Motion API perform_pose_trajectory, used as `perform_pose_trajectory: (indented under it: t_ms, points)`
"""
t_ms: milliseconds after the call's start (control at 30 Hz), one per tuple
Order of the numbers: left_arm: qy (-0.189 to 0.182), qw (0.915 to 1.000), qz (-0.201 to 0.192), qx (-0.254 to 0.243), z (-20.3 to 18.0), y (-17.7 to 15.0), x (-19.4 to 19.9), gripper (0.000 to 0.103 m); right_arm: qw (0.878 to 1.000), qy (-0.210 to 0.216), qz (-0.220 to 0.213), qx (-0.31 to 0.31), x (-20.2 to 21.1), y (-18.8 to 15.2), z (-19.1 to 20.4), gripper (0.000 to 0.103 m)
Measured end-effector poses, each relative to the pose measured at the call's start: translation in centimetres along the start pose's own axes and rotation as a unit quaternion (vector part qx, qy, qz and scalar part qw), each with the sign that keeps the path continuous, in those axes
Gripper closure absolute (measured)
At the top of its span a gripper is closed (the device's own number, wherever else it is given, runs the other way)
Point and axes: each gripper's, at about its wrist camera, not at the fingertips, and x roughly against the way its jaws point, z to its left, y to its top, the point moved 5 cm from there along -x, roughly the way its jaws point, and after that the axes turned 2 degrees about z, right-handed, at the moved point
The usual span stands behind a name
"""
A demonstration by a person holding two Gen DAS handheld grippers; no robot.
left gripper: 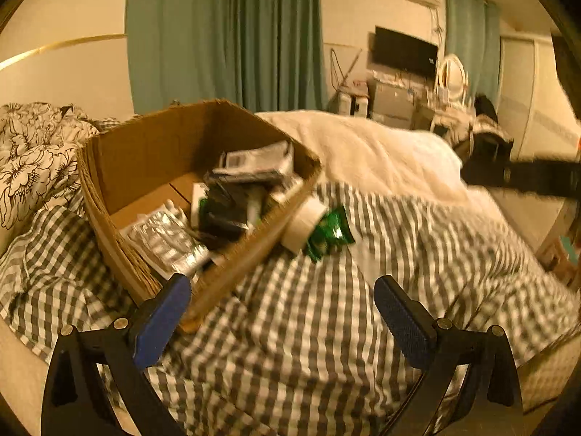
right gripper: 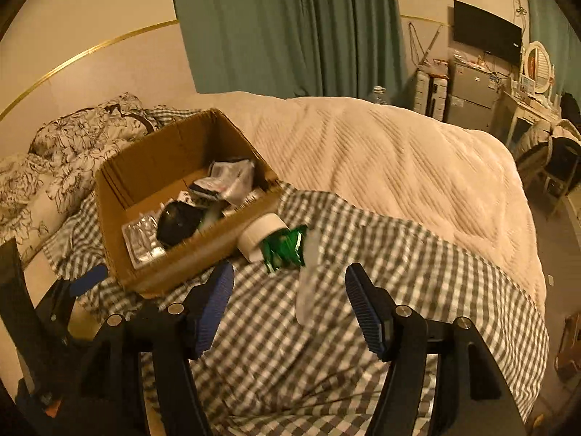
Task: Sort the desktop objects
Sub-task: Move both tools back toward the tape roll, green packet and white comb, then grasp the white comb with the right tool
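Mostly sorted: cardboard box (right gripper: 189,196) ahead-left of the right gripper (right gripper: 288,303) already holds several items; white jar (right gripper: 259,236) and green packet (right gripper: 285,249) lie just ahead outside. Both grippers, including left gripper (left gripper: 283,312), gape wide, empty.

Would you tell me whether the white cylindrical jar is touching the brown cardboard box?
Touching. In the right wrist view the white cylindrical jar lies against the outer wall of the brown cardboard box, no gap visible.

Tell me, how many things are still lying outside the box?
3, all beside the brown cardboard box: white round tape roll, shiny green packet, and a pale blurred object. More may be hidden.
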Motion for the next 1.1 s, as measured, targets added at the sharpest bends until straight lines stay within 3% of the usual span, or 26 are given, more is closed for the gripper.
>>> perform_pose_trajectory:
  t_ms: [267,333,467,700,900,1000,1100]
  points:
    - [0.015,0.9998,0.005,0.008,-0.6,-1.6,-2.0,0.000,0.999,-0.026,-0.008,0.042,-0.2,-2.8,-0.6,0.039]
    - [0.021,0.9997,0.003,0.007,-0.7,-1.7,-2.8,0.000,0.998,-0.027,-0.009,0.047,-0.7,-3.2,-1.0,0.032]
    - [0.019,0.9998,0.001,0.000,-1.3,-2.0,-4.5,0.000,0.999,-0.015,0.001,0.047,-2.4,-4.2,-1.8,0.031]
    - [0.014,0.9985,0.045,-0.026,-2.1,-3.4,-7.8,0.000,0.999,0.009,0.040,0.034,-5.9,-5.2,-2.1,0.031]
    - [0.022,0.9977,0.065,-0.002,-1.2,-3.9,-9.2,0.000,0.998,0.003,0.051,0.041,-8.2,-5.7,-1.5,0.031]
    - [0.036,0.9973,0.063,0.002,-0.7,-4.0,-9.3,0.000,0.997,-0.004,0.062,0.045,-9.6,-6.2,-1.1,0.046]
    - [0.045,0.9967,0.068,-0.004,-0.5,-3.9,-9.6,0.000,0.996,-0.012,0.077,0.054,-10.9,-6.7,-0.7,0.049]
